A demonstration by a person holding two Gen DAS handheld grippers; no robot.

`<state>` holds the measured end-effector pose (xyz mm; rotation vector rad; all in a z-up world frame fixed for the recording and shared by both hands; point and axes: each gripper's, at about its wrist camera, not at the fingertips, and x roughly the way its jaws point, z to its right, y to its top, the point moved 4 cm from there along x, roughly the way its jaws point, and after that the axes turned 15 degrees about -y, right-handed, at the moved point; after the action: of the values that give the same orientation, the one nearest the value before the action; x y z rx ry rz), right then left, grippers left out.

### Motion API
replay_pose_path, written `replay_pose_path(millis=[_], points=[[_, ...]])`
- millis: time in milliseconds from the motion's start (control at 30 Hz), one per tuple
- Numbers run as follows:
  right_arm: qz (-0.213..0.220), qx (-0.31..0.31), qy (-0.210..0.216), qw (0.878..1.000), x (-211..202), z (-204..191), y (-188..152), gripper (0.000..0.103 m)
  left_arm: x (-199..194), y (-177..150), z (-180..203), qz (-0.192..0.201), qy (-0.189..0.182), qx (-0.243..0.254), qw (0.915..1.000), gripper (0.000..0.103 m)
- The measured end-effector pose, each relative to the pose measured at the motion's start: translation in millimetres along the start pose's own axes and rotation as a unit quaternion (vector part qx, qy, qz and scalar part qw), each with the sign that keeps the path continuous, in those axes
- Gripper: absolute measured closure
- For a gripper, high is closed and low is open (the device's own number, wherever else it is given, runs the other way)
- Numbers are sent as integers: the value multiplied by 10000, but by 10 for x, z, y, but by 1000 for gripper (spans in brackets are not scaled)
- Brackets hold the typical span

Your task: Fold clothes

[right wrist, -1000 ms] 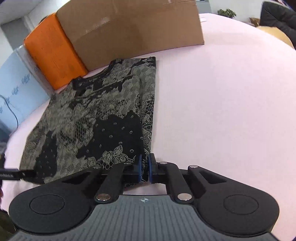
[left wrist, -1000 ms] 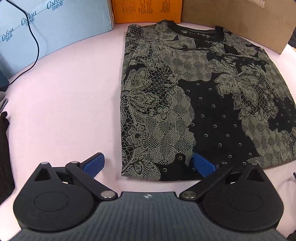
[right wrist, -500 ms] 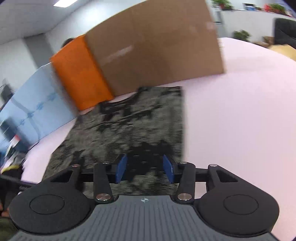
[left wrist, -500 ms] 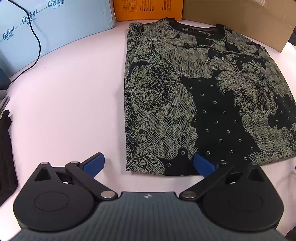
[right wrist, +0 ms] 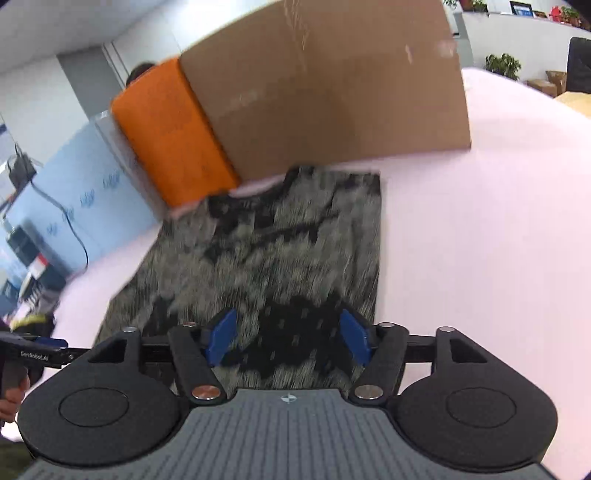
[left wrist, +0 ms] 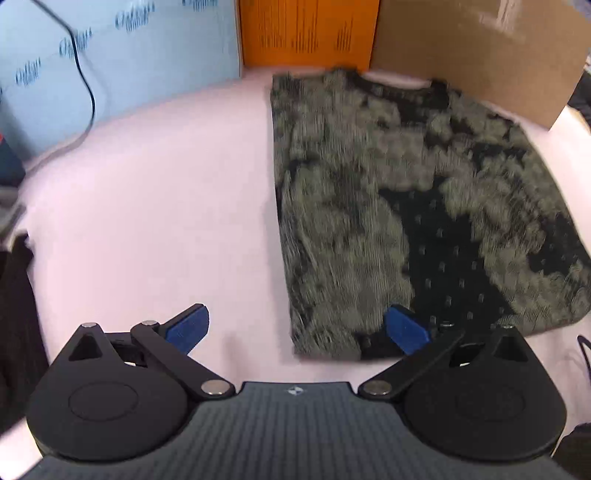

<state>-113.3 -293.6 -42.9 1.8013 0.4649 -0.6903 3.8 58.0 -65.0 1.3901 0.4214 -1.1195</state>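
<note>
Both hand-held grippers stand with their blue fingers spread wide and nothing between them: the left gripper (left wrist: pixel 297 326) hangs low over the near hem of the shirt, and the right gripper (right wrist: pixel 288 336) hovers above the same hem further along; whether either touches the cloth I cannot tell through the motion blur. Largest in view is the pale pink table (left wrist: pixel 155 206), which carries everything; along its far edge stand three boxes side by side, a brown cardboard box (right wrist: pixel 332 96), a light blue box (left wrist: pixel 122 55) with printed lettering and an orange box (left wrist: pixel 308 33) between them. On the table, just in front of the orange and brown boxes, lies the shirt (left wrist: pixel 406 206), black with a pale lace-like print, spread flat with its sides folded in so that it forms a long rectangle, its neckline towards the boxes and its hem towards the grippers. In the left wrist view the right finger (left wrist: pixel 406 328) sits over the hem's dark dotted patch while the left finger (left wrist: pixel 186 326) is over bare table, well apart from the shirt's edge; in the right wrist view both fingers (right wrist: pixel 221 336) are over the fabric. A black cable (left wrist: pixel 86 92) runs down the face of the blue box; a dark garment (left wrist: pixel 16 317) lies at the table's left edge.
</note>
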Motion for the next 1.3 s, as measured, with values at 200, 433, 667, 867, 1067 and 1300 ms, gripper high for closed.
replay_pose_path(millis=[200, 433, 667, 867, 1067, 1300], points=[[-70, -534, 252, 9982, 79, 129, 884, 39, -273, 957, -138, 271, 132, 911, 9954, 0], [654, -1600, 340, 9844, -170, -141, 2290, 31, -1046, 2603, -102, 1343, -380, 1001, 9851, 0], [1496, -1601, 591, 9739, -213, -187, 2692, 6, -1281, 3121, -285, 2312, -1326, 19, 9638, 0], [1075, -1428, 531, 9825, 495, 36, 2138, 8, -217, 2508, -399, 1476, -1184, 309, 9814, 1], [457, -783, 780, 9928, 1152, 72, 2065, 9, 712, 2161, -565, 1256, -1320, -182, 9831, 3], [-38, -960, 781, 9923, 1888, 184, 1888, 12, 1405, 2160, -511, 1294, -1308, 79, 9829, 4]])
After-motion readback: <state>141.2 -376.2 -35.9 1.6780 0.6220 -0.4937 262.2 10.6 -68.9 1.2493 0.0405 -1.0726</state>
